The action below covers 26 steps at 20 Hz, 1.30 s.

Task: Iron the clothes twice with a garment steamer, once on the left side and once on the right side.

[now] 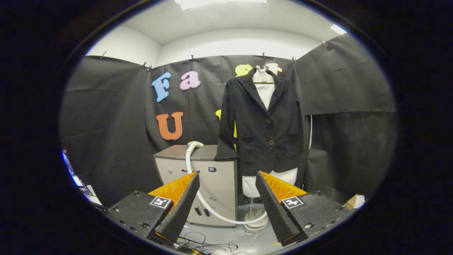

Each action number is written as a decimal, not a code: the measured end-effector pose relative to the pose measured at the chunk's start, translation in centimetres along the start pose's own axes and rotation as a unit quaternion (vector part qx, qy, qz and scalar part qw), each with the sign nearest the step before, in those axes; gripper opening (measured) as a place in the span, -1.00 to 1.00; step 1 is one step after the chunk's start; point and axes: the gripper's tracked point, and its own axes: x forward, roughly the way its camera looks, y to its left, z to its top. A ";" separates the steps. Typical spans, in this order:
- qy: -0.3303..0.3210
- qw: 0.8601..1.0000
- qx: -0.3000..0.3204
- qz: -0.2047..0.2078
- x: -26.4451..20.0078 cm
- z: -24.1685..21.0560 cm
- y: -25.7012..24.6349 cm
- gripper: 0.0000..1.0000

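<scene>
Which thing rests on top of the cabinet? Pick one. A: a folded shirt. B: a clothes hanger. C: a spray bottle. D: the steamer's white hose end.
D: the white hose curves up onto the cabinet top, left of the black blazer on the mannequin; the tongs stand open, holding nothing.

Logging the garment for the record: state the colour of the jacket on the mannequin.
Black, with dark buttons; the jacket shows best in the gripper view, beyond the open gripper.
</scene>
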 end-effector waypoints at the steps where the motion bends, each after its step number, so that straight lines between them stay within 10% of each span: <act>1: -0.002 1.000 0.000 0.005 1.6 0.6 0.4 0.98; 13: 0.055 0.994 0.008 0.092 28.7 5.6 9.6 1.00; 26: 0.226 0.969 -0.030 0.091 51.4 -4.5 21.6 0.87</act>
